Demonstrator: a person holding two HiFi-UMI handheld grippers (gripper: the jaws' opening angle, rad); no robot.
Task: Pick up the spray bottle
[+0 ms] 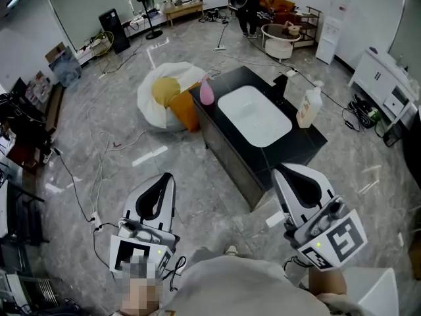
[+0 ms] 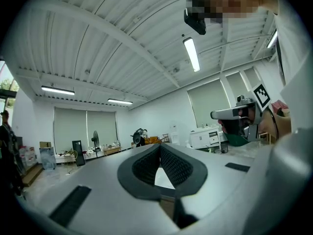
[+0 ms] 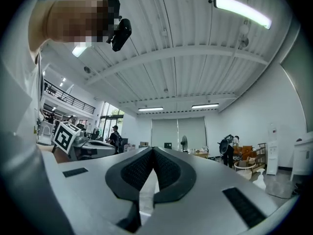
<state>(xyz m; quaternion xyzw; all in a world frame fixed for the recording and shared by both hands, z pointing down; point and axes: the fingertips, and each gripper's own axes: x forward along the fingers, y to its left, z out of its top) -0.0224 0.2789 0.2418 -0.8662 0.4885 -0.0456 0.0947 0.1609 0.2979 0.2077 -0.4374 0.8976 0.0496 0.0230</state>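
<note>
A cream spray bottle (image 1: 309,107) with a white trigger head stands upright at the right edge of the black counter (image 1: 309,145), beside the white sink basin (image 1: 254,116). A pink bottle (image 1: 206,92) stands on the counter's far left corner. My left gripper (image 1: 166,176) and right gripper (image 1: 276,170) are held low, near the person's body and short of the counter. Both are level and shut with nothing between the pads. In the left gripper view the left gripper (image 2: 160,146) has its tips meeting. The right gripper (image 3: 153,150) looks the same in its own view. Neither gripper view shows the bottle.
A white sack (image 1: 164,97) with yellow and orange contents lies on the floor left of the counter. Cables (image 1: 79,196) trail over the marble floor. A fan (image 1: 148,8), a person (image 1: 247,5) and a round table stand far back; white cabinets (image 1: 385,84) stand at the right.
</note>
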